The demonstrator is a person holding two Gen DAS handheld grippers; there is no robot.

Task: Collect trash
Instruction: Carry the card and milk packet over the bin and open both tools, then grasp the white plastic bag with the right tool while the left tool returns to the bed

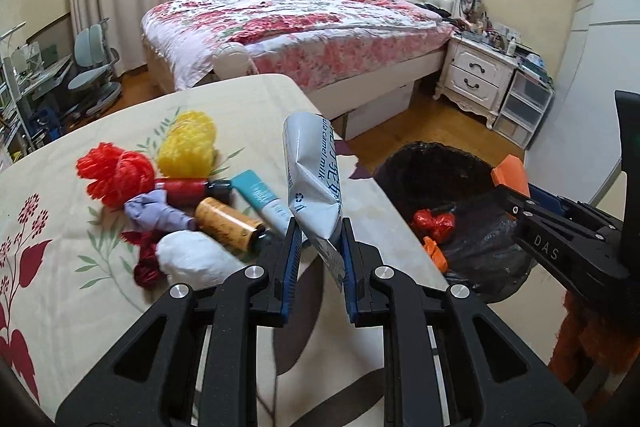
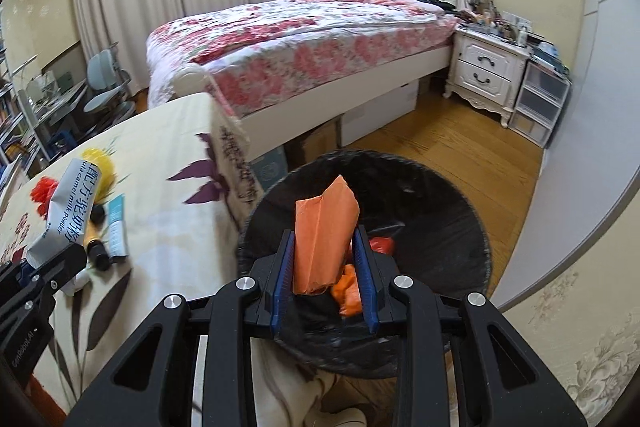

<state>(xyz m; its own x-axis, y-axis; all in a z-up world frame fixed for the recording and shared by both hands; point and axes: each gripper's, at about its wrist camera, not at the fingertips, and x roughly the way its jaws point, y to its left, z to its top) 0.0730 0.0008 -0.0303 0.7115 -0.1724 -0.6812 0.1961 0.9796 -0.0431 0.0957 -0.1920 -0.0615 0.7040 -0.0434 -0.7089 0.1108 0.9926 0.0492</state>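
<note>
While the orange packet is clamped between the closed jaws of the right gripper above the black-lined trash bin, a white milk-powder sachet is pinched upright in the left gripper over the worktop, where red mesh, yellow mesh and small bottles remain.

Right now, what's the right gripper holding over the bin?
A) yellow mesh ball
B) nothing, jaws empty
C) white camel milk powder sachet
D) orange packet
D: in the right wrist view the right gripper has its jaws closed on the orange packet above the black-lined trash bin; the camel milk powder sachet is in the left gripper.
</note>
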